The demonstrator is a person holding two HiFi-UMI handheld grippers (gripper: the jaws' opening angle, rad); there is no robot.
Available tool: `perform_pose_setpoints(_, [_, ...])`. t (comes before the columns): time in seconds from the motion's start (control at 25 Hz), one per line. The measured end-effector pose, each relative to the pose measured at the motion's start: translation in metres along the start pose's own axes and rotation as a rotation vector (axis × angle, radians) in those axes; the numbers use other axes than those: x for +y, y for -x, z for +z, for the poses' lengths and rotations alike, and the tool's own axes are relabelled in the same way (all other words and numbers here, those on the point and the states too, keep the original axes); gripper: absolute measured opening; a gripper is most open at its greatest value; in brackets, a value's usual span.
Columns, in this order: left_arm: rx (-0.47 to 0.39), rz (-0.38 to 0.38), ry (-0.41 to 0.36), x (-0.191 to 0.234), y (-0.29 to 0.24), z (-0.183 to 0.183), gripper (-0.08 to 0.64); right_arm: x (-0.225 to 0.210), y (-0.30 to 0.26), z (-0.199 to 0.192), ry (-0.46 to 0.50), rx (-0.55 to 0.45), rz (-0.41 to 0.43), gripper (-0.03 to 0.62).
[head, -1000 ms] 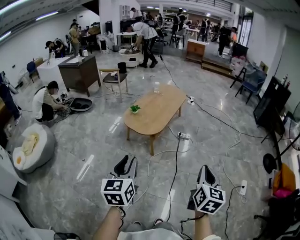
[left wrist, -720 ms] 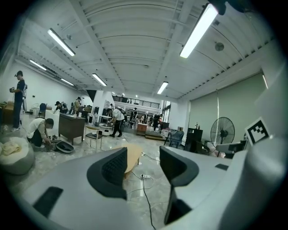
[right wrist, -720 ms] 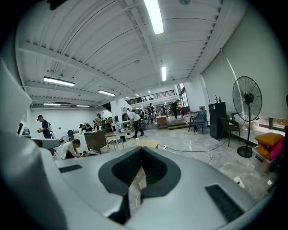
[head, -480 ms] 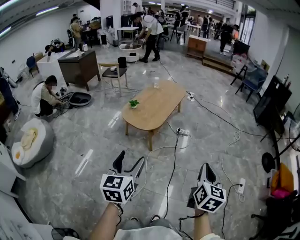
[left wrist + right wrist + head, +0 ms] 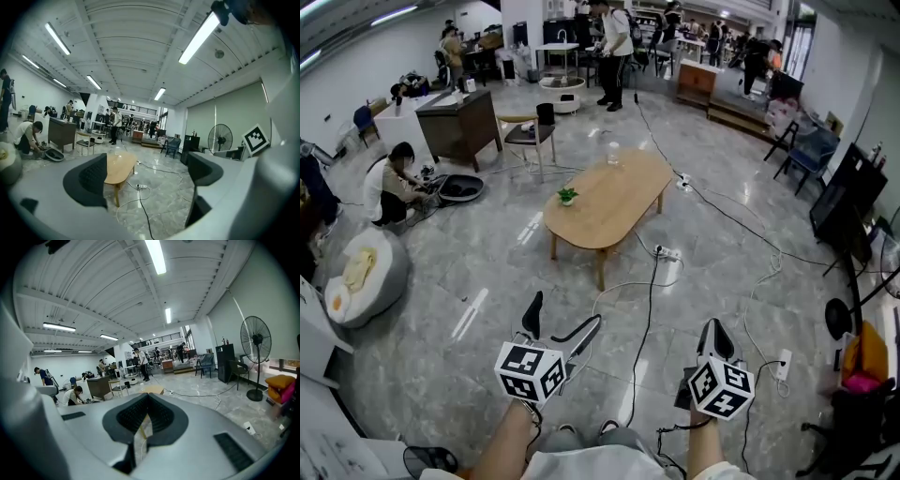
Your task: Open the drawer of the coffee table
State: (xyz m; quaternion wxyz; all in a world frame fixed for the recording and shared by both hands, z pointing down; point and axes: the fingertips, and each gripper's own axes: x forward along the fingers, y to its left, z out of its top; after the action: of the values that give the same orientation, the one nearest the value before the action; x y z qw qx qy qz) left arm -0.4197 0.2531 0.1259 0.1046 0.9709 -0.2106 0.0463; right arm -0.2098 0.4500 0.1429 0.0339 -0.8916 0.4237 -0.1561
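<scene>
The oval wooden coffee table [image 5: 605, 202] stands on the marble floor well ahead of both grippers, and no drawer shows on it from here. My left gripper [image 5: 561, 323] is low in the head view, and its jaws have just been opening. They now stand wide with nothing between them. In the left gripper view the table [image 5: 117, 168] shows beyond the spread pads [image 5: 93, 179]. My right gripper [image 5: 715, 330] is held beside it, jaws together and empty. The table's far end [image 5: 153, 390] peeks over that gripper's closed jaws in the right gripper view.
On the table are a small potted plant [image 5: 568, 195] and a clear cup [image 5: 612, 153]. Cables and a power strip [image 5: 667, 253] trail across the floor between me and the table. A person [image 5: 394, 178] crouches at left near a beanbag [image 5: 358, 279]. A dark desk [image 5: 459, 122] and a chair [image 5: 532, 141] stand behind.
The left gripper's jaws went from nearly together to wide apart. Both grippers and the view have drifted slightly toward the table. The right gripper stays shut.
</scene>
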Motion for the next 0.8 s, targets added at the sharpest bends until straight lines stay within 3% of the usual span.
perform_pose_setpoints(0.4, [0.02, -0.007, -0.013, -0.012, -0.01, -0.009, 0.578, -0.026, -0.017, -0.001, -0.027, 0.009, 0.004, 0.0])
perform_pose_setpoints(0.8, [0.052, 0.095, -0.001, -0.002, -0.03, -0.024, 0.575, -0.057, -0.039, -0.003, -0.054, 0.028, 0.009, 0.0])
